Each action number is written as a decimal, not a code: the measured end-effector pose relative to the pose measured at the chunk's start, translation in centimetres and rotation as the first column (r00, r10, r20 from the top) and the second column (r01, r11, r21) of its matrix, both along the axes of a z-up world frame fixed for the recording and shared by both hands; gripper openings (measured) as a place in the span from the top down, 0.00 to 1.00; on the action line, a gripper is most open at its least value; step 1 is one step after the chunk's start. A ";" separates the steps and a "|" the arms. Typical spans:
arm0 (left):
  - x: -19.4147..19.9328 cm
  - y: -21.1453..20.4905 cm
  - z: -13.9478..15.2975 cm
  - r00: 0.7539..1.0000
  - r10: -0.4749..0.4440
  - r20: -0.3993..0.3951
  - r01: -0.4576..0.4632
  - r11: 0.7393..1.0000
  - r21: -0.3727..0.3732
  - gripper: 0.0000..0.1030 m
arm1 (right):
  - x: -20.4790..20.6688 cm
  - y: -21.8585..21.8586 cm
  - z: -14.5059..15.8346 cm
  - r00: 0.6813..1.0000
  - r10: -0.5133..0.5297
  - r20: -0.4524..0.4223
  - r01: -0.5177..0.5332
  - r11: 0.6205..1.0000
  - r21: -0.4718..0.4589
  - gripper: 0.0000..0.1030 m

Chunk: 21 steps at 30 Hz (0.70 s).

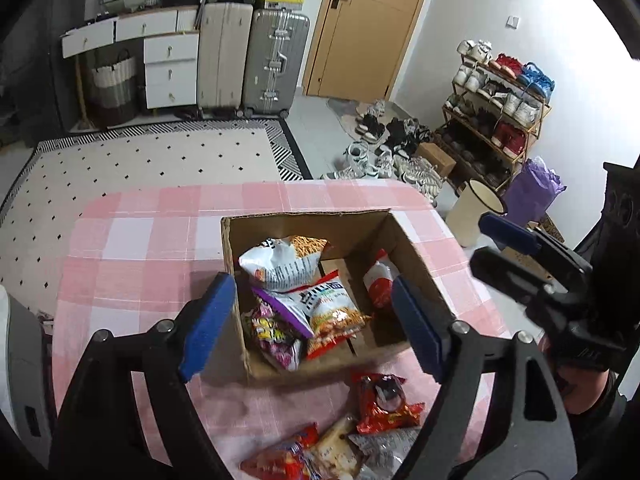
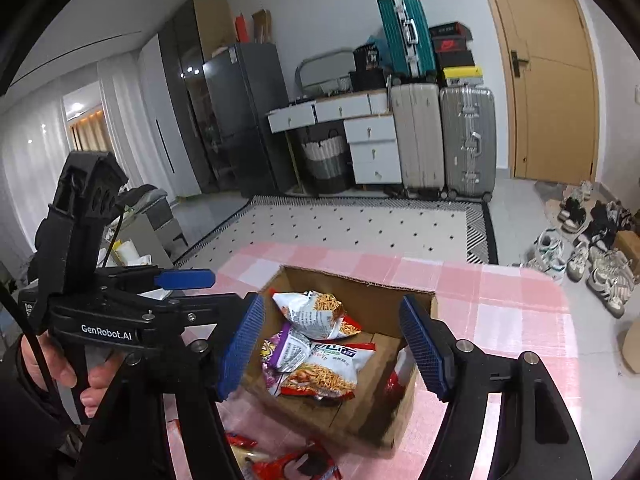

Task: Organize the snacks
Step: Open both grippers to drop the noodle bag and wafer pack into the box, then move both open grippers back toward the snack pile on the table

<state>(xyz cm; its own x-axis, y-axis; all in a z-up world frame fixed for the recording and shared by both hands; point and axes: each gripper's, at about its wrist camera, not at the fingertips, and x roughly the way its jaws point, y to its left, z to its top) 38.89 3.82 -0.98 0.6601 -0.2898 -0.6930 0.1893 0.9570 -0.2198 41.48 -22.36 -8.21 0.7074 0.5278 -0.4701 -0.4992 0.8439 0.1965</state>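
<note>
An open cardboard box (image 1: 416, 252) sits on the pink checked table (image 1: 140, 248) and holds several snack packets (image 1: 316, 300), one red and white packet (image 1: 378, 280) at its right wall. Loose snack packets (image 1: 380, 404) lie on the table in front of the box. My left gripper (image 1: 312, 326) is open and empty, hovering above the box's near edge. My right gripper (image 2: 334, 346) is open and empty above the same box (image 2: 360, 284), its packets (image 2: 320, 356) below. The right gripper also shows at the right of the left wrist view (image 1: 520, 256).
Suitcases (image 1: 256, 60), white drawers (image 1: 168, 68) and a door (image 1: 372, 28) stand at the far wall. A shoe rack (image 1: 496, 120), shoes on the floor, a white bin (image 1: 476, 212) and a purple bag lie right of the table. A patterned rug (image 1: 140, 160) lies beyond it.
</note>
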 end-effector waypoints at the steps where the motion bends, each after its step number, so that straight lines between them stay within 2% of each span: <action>1: -1.5 0.1 0.4 1.000 0.003 0.008 -0.003 1.000 -0.002 0.23 | -0.6 -0.3 0.5 1.000 -0.001 0.009 0.001 1.000 0.008 0.30; 9: -9.0 0.1 3.7 0.994 0.025 0.105 -0.026 1.000 0.014 0.21 | -7.6 -2.4 4.1 0.993 -0.028 0.113 0.022 0.998 0.057 0.23; 11: -10.7 0.0 4.4 0.991 0.026 0.129 -0.029 0.999 0.017 0.19 | -9.5 -3.0 4.6 0.990 -0.034 0.137 0.024 0.997 0.073 0.17; 16: -14.8 0.1 5.3 0.984 0.040 0.171 -0.043 0.999 0.013 0.15 | -13.6 -4.1 5.3 0.983 -0.047 0.175 0.029 0.994 0.104 0.15; 21: -18.3 0.9 5.4 0.982 0.061 0.179 -0.054 0.998 -0.043 0.10 | -17.1 -5.5 4.6 0.980 -0.073 0.188 0.047 0.989 0.142 0.06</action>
<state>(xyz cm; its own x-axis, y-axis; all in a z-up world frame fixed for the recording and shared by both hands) 20.61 4.72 4.39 0.7892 -0.2718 -0.5508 0.1742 0.9590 -0.2236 24.41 -27.83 -3.60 0.8096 0.5314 -0.2493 -0.4881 0.8454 0.2170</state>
